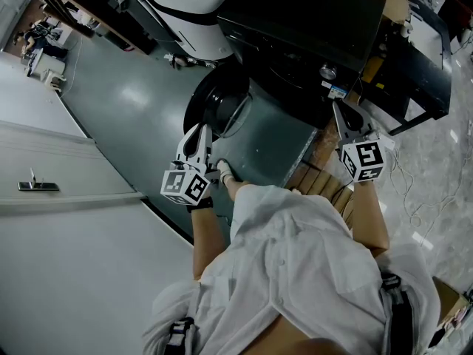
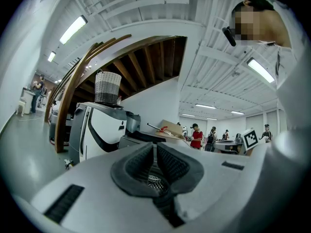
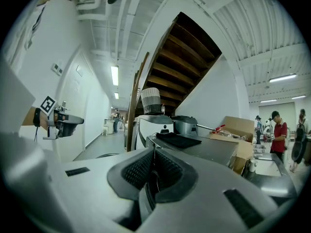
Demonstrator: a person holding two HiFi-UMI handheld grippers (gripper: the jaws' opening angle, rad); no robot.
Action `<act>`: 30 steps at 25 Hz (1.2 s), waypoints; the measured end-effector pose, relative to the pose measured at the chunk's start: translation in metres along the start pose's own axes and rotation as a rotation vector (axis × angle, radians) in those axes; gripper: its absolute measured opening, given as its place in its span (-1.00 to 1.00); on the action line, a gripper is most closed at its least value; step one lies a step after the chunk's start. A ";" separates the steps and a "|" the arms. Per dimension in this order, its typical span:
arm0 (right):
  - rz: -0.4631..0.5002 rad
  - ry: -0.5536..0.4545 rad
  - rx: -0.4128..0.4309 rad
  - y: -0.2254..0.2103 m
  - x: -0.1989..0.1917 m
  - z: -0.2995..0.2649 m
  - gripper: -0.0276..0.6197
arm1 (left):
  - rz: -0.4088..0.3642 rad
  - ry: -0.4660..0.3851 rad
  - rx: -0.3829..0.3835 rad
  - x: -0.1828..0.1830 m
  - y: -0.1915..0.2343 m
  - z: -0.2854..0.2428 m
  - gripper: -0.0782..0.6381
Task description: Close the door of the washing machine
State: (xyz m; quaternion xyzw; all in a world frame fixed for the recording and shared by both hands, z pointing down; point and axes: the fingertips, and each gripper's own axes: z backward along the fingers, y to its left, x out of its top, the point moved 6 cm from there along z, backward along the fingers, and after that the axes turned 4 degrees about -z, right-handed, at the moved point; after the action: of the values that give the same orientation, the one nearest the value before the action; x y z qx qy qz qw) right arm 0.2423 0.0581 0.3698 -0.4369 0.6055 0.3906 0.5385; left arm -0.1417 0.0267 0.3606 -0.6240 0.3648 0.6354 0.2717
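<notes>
The grey washing machine (image 1: 275,140) stands right in front of me in the head view. Its round dark door (image 1: 216,109) with a glass bowl hangs at the machine's left side and looks swung open. My left gripper (image 1: 201,135) is held level beside the door's lower rim, its jaws shut with nothing between them. Whether it touches the door I cannot tell. My right gripper (image 1: 346,117) hovers over the machine's right corner, also shut and empty. In the left gripper view the dark pads (image 2: 141,165) meet at the middle. The right gripper's pads (image 3: 136,171) meet too.
A white and black appliance (image 1: 194,9) and a black unit (image 1: 303,17) stand behind the machine. Wooden slats (image 1: 318,177) lie at its right, cables trail on the pale floor (image 1: 429,198). A white wall (image 1: 66,220) runs along the left. People stand far off (image 2: 196,136).
</notes>
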 end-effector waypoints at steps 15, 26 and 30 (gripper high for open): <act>0.004 0.009 0.042 0.009 -0.004 -0.011 -0.82 | -0.030 0.020 -0.011 -0.007 0.008 0.006 -0.70; 0.031 0.024 0.132 0.057 -0.002 -0.068 -0.82 | -0.026 0.026 0.030 -0.014 0.058 0.016 -0.70; 0.047 0.037 0.175 0.077 -0.002 -0.090 -0.82 | -0.019 0.037 0.052 -0.019 0.080 0.023 -0.69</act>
State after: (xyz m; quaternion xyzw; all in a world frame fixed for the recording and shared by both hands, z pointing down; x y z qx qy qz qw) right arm 0.1413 -0.0030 0.3827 -0.3810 0.6571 0.3407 0.5541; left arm -0.2180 -0.0003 0.3881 -0.6320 0.3802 0.6113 0.2872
